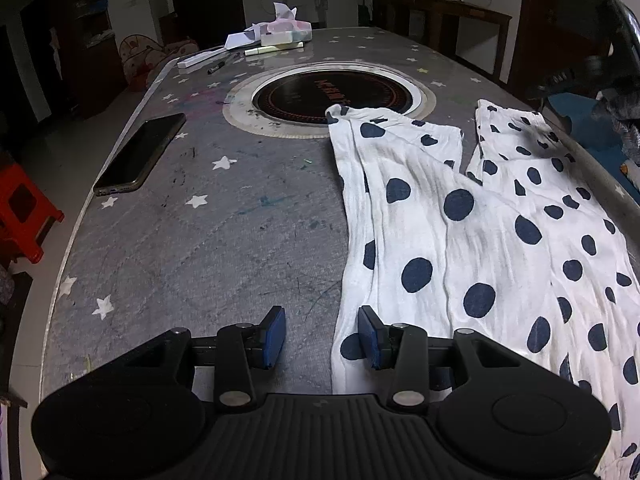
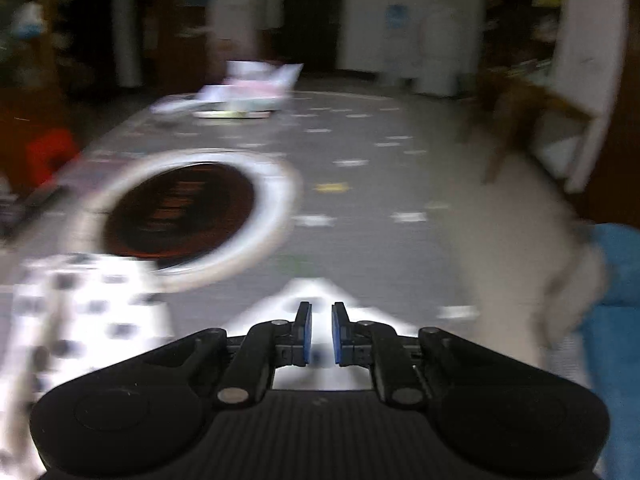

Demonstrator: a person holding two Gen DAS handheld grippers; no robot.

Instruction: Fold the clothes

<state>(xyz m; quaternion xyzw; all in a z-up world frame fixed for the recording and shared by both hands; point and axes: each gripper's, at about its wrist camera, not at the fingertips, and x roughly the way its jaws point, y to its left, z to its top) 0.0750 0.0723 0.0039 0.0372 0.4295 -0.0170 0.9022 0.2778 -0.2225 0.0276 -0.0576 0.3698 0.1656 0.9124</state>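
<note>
Grey star-printed counter [image 1: 208, 240] carries the spotted garment [image 1: 460, 224], spread flat for folding. Nearest, the left gripper [image 1: 322, 338] hovers spread, straddling the garment's near edge. The right gripper [image 2: 321, 332] is nearly closed around a white fabric corner. Farther off lies a phone [image 1: 140, 154].

Crinkled cloth garment [image 1: 460, 240], seemingly matt table [image 1: 200, 240]
</note>
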